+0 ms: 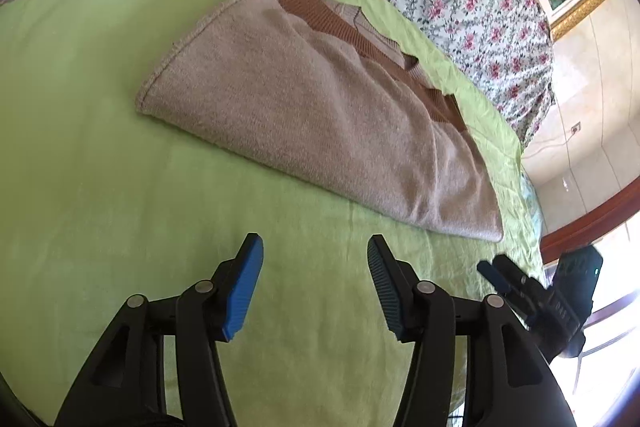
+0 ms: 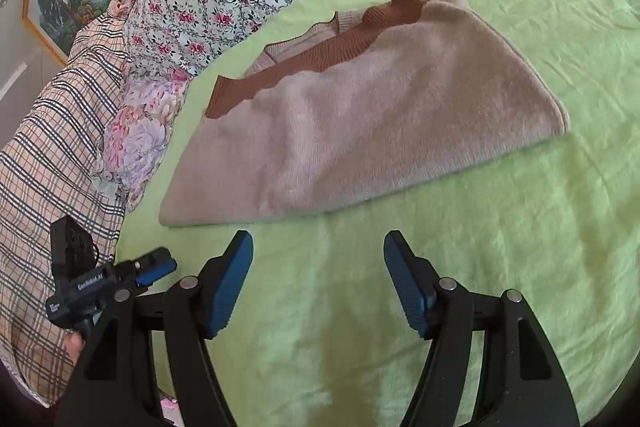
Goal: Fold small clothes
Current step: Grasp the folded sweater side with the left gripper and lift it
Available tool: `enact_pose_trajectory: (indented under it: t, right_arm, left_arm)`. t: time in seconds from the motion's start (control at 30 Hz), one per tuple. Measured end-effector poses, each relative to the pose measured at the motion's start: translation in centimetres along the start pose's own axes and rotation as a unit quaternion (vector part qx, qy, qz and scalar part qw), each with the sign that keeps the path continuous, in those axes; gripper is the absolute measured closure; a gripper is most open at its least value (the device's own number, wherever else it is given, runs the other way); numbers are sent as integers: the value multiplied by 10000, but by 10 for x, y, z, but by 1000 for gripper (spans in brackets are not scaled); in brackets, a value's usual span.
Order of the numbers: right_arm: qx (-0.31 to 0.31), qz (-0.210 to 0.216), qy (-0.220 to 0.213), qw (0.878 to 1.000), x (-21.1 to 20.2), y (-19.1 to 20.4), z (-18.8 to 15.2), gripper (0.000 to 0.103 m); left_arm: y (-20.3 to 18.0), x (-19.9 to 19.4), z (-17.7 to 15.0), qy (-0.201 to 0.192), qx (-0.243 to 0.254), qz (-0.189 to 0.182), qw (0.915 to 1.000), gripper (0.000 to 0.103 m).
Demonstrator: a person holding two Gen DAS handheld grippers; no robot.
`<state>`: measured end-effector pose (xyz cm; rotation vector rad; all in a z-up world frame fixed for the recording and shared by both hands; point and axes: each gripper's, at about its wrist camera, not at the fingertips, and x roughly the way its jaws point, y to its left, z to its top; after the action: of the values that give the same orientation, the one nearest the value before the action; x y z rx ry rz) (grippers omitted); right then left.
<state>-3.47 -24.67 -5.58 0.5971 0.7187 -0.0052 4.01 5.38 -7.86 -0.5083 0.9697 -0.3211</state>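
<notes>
While both claws hover over green sheet (image 1: pixel 100 147), left gripper (image 1: pixel 316 251) spread wide, empty; right gripper (image 2: pixel 318 247) likewise; folded beige sweater (image 1: pixel 320 115) flat just ahead of fingertips, untouched.

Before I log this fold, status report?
Left gripper open, right gripper open, both empty. Sweater folded on green sheet. Nothing in the way.

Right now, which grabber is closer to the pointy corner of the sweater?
Probably the right gripper. It is open, and the beige sweater has its pointed near corner just ahead of its left finger. The left gripper, also open, sits farther back on the green sheet.
</notes>
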Motion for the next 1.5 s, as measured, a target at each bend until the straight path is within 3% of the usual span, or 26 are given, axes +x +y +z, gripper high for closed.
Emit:
enact_pose_trajectory:
  t: [0.17,0.37,0.6,0.7,0.73,0.77,0.8,0.97,1.13,1.3,1.4,1.5]
  right_arm:
    - [119,55,-44,9999,-5,-2,4,34]
    - [143,141,-154,9997,-8,-3,17,34]
    - [208,125,-229,9994,-3,-13,34,34]
    - [226,69,-236,9994,2,-21,47,34]
    - [224,47,-244,9994,3,-24,52,34]
    - [218,45,-249,9994,5,-26,57,34]
    - [226,44,-232,9995,7,-29,63,34]
    - [180,193,-148,9995,13,-38,89,34]
    - [341,889,127,9954,24,-45,120,34]
    - [474,1577,610,9845,56,-41,154,31]
    - [507,2014,1007,9730,89,-31,170,23]
    - [533,2337,1402,9607,126,-18,180,22]
  left_arm:
    - [11,14,18,-153,-449,50,9989,44]
    - [41,33,50,-544,-1273,44,9904,44]
    - [47,49,85,-870,-1304,362,9870,45]
    - [45,52,93,-970,-1237,489,9864,52]
    - [43,53,96,-1003,-1174,556,9864,67]
    - [42,54,97,-1001,-1110,532,9873,89]
    - [40,55,100,-977,-1039,448,9888,93]
    - [-5,39,106,-1259,-231,564,9902,96]
    - [-74,38,105,-1305,702,387,9882,97]
    - [-133,69,85,-969,1559,306,9825,97]
    - [-150,93,73,-680,1799,257,9810,97]
    - [-152,105,67,-514,1847,179,9813,97]
